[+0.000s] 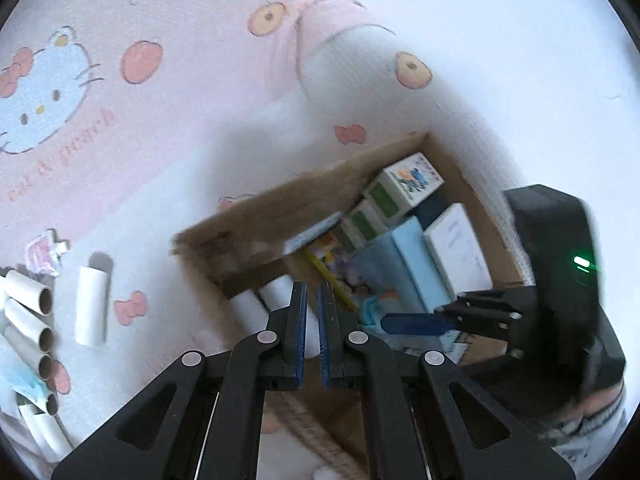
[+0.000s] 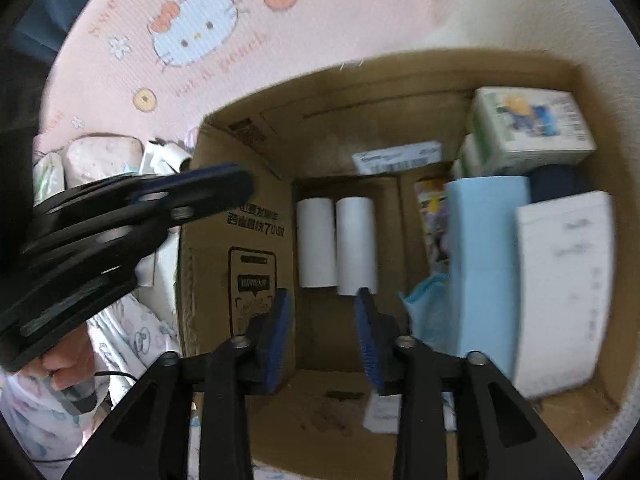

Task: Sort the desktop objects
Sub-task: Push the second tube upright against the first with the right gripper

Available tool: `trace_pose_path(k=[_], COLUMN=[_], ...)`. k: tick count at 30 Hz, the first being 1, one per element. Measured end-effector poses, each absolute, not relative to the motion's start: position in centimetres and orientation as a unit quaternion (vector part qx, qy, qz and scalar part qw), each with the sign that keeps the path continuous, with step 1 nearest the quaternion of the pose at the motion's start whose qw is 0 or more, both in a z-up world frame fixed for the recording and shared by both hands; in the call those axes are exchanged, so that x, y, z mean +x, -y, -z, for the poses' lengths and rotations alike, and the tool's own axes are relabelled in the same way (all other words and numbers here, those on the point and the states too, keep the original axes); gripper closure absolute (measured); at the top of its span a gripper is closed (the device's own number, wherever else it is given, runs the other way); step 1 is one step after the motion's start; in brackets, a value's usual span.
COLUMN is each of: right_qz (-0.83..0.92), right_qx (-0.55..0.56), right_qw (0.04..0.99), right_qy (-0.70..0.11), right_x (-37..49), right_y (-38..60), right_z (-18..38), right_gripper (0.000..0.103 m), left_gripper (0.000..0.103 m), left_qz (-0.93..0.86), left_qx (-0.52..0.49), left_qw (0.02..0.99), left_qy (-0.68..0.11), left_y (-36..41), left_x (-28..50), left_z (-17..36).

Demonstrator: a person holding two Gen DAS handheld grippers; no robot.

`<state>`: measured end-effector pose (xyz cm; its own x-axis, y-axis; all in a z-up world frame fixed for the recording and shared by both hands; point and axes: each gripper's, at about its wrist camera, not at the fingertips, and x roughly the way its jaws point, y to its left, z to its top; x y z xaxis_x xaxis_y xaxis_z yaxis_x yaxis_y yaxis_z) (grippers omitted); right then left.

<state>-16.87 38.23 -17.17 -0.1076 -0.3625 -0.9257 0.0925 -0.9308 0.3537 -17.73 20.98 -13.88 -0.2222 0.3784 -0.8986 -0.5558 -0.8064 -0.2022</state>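
Observation:
An open cardboard box [image 1: 280, 200] [image 2: 240, 248] stands on a pink cartoon-cat mat [image 1: 160, 140]. Two white paper tubes [image 2: 336, 244] lie side by side on its floor. My right gripper [image 2: 324, 320] hangs open just above their near ends, with nothing between its blue pads. My left gripper [image 1: 314, 320] is shut and empty, over the box's left wall. In the right wrist view it [image 2: 216, 188] reaches in from the left. On the mat to the left lies one loose white tube [image 1: 93, 306] and a row of several more tubes [image 1: 30, 312].
The box's right half holds a light blue carton [image 2: 484, 240], a white carton [image 2: 560, 280], green-and-white tissue packs [image 2: 528, 124] and a colourful booklet [image 2: 432, 216]. A crumpled blue mask [image 1: 24, 384] lies by the tube row. My right gripper's body [image 1: 560, 280] crowds the box's right side.

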Motion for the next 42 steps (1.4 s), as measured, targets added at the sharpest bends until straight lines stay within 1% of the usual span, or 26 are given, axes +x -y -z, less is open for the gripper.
trace_pose_path(k=[1,3,6,10,15,18,22,25,29,32,42], right_qz=[0.731,0.723,0.709,0.701,0.691,0.688,0.680,0.672,0.671,0.668,0.675], right_qx=[0.655,0.662,0.677,0.687,0.707,0.711,0.722,0.732,0.735,0.737,0.730], right_qw=[0.157,0.161,0.134,0.107,0.089,0.108,0.104,0.101,0.102,0.101,0.100], right_qy=[0.106,0.116,0.144,0.159,0.121,0.099,0.073,0.048,0.013,0.008,0.038], right_x=[-17.4,-18.2,-20.1,-21.7,-22.7,-22.8,-23.1,-23.4,-23.7,-24.0,-24.9], right_y=[-37.7,-36.9,-36.5,-37.2,-36.4,-35.2,-34.1,-33.4,-32.6,-32.4,-32.3], right_z=[17.8,18.7,20.8,22.8,24.7,25.4,26.7,27.8,28.5,29.0,28.9], right_gripper=[0.057,0.057,0.057,0.057,0.057,0.060,0.062,0.068,0.068,0.069,0.069], left_gripper=[0.096,0.096,0.096,0.096,0.096,0.096,0.096,0.096,0.097,0.096,0.097], left_qz=[-0.779,-0.781,-0.781,-0.779,-0.779,-0.772,-0.767,-0.767,-0.762,-0.760,-0.753], left_qx=[-0.543,-0.540,-0.537,-0.533,-0.538,-0.540,-0.545,-0.544,-0.546,-0.548,-0.556], left_qw=[0.304,0.306,0.315,0.327,0.316,0.333,0.337,0.339,0.348,0.350,0.351], left_qy=[-0.080,-0.067,-0.048,-0.039,-0.056,-0.044,-0.029,-0.027,-0.024,-0.019,-0.004], left_y=[-20.5,-19.3,-18.2,-17.6,-17.7,-17.8,-17.5,-17.2,-17.0,-16.9,-16.8], left_x=[-17.8,-18.2,-18.6,-19.2,-19.6,-19.6,-19.9,-20.1,-20.3,-20.4,-20.9], left_z=[13.7,13.5,13.5,13.3,13.7,14.1,14.3,14.4,14.4,14.4,14.7])
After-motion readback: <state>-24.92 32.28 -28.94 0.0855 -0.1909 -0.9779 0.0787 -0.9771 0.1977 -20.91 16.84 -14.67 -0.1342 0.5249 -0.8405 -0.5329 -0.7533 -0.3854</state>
